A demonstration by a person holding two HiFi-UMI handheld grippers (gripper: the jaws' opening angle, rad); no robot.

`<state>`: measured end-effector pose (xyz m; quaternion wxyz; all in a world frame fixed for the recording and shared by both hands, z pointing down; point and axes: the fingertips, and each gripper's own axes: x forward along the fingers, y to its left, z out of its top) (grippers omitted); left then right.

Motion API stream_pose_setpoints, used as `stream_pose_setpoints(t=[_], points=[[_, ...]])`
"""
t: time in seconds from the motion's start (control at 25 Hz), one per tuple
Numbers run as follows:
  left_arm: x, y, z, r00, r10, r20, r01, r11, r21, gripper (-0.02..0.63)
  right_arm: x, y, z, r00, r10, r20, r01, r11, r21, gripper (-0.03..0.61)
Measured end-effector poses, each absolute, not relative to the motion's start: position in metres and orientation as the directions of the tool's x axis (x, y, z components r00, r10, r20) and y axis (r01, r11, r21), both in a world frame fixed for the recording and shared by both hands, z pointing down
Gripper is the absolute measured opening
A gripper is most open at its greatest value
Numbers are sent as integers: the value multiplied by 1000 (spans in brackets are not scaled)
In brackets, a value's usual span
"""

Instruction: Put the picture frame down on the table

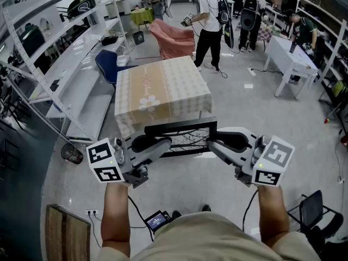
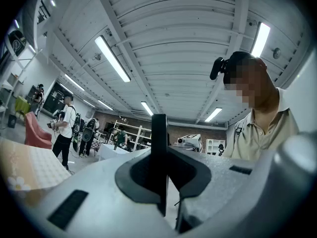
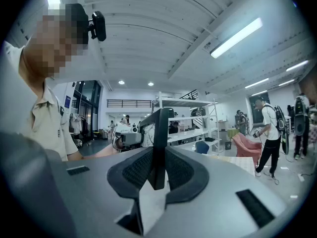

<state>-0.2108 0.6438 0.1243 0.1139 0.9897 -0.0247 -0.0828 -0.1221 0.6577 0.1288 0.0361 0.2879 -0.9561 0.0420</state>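
Observation:
A black picture frame hangs level in the air in front of me, below the near edge of the table in the head view. My left gripper is shut on the frame's left side, and my right gripper is shut on its right side. In the left gripper view the frame's edge stands as a thin black bar between the jaws. The right gripper view shows the same frame edge clamped between the dark pads. The table carries a beige checked cloth with a flower print.
White metal shelving runs along the left. A blue chair sits by the table's far left corner, a pink armchair behind it. A person in a white shirt stands beyond; a white table is at right.

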Motion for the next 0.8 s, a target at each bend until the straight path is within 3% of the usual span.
stream_pose_setpoints(t=[0.8], points=[[-219,631,134,985,0,-171,43,-969,243,34,-131,644,136,-811,-578,91,-585,806,-88,70]])
